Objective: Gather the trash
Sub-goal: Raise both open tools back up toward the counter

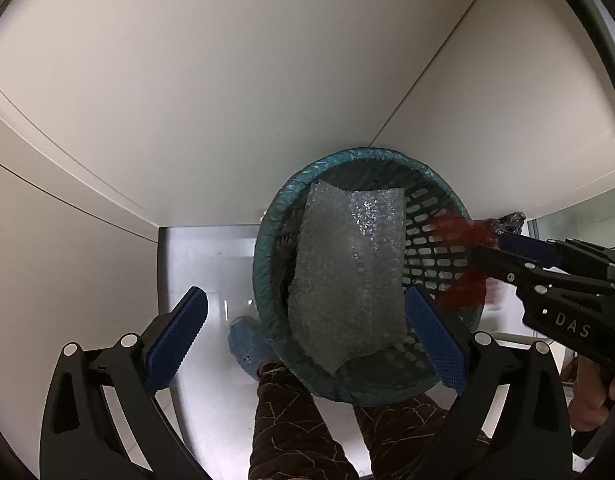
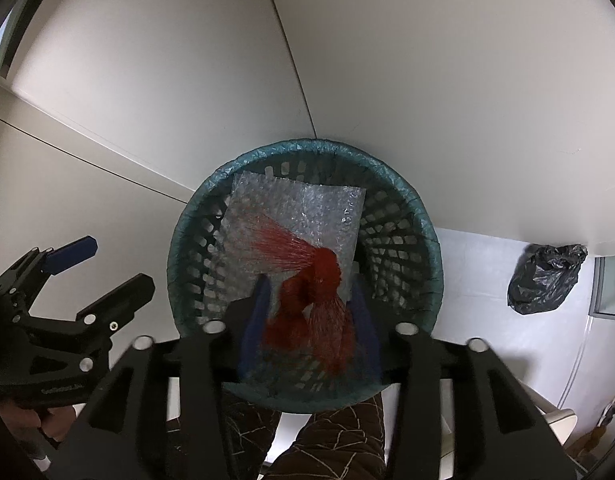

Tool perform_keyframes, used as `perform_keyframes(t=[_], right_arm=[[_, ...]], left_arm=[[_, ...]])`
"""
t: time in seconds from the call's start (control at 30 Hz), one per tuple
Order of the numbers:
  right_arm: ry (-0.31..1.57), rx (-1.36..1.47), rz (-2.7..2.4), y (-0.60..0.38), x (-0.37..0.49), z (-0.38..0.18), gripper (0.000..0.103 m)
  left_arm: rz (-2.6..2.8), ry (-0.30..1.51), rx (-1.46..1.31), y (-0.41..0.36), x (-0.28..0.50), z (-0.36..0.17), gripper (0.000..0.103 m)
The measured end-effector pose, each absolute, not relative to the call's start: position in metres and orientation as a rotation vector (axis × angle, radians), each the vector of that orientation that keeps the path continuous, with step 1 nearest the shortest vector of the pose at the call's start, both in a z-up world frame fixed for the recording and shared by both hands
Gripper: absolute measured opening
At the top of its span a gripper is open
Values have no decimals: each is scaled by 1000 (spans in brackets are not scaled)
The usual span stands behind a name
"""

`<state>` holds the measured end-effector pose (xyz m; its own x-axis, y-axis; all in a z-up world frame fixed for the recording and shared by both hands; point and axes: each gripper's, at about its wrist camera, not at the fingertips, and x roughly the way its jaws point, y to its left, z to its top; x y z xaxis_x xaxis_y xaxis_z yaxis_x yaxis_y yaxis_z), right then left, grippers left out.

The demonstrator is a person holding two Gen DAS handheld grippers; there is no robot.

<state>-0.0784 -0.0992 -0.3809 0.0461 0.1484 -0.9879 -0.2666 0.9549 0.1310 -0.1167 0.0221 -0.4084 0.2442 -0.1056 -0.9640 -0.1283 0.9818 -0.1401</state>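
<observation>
A black lattice waste basket with a teal liner [image 1: 263, 264] [image 2: 307, 146] stands on the floor below both grippers. A sheet of bubble wrap [image 1: 347, 272] [image 2: 327, 208] lies inside it. My left gripper [image 1: 303, 292] [image 2: 121, 264] hangs over the basket with its jaws wide open and nothing between them. My right gripper [image 2: 309, 282] [image 1: 489, 246] points straight down into the basket. Its blue pads stand apart with a red mesh net [image 2: 319, 268] [image 1: 451, 228] loose and blurred between them.
A crumpled black plastic bag [image 2: 547, 280] lies on the pale floor to the right of the basket. The person's legs in brown patterned trousers [image 1: 291, 420] and a blue shoe [image 1: 247, 344] stand just in front of it. White wall panels [image 1: 267, 80] rise behind.
</observation>
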Motion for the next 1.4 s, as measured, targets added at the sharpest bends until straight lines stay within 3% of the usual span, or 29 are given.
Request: perform_keyframes(t=[0.13,0.43,0.5,1.4], right_arm=[[1494,-94,287,-98,-79,-381,67],[1462,-68,253,-100,-76,-359,77],[1431,-84,240,-99,-74,-345,84],[1044,-73,170,-114,-14,-105,87]], left_arm=[[19,1329,-207,25,-117,-411,97],[20,1321,-210,32,-115,-396,97],[19,1305,-191,31,-113,-384,97],[-25,1056,-223,48,-56,-158,97]])
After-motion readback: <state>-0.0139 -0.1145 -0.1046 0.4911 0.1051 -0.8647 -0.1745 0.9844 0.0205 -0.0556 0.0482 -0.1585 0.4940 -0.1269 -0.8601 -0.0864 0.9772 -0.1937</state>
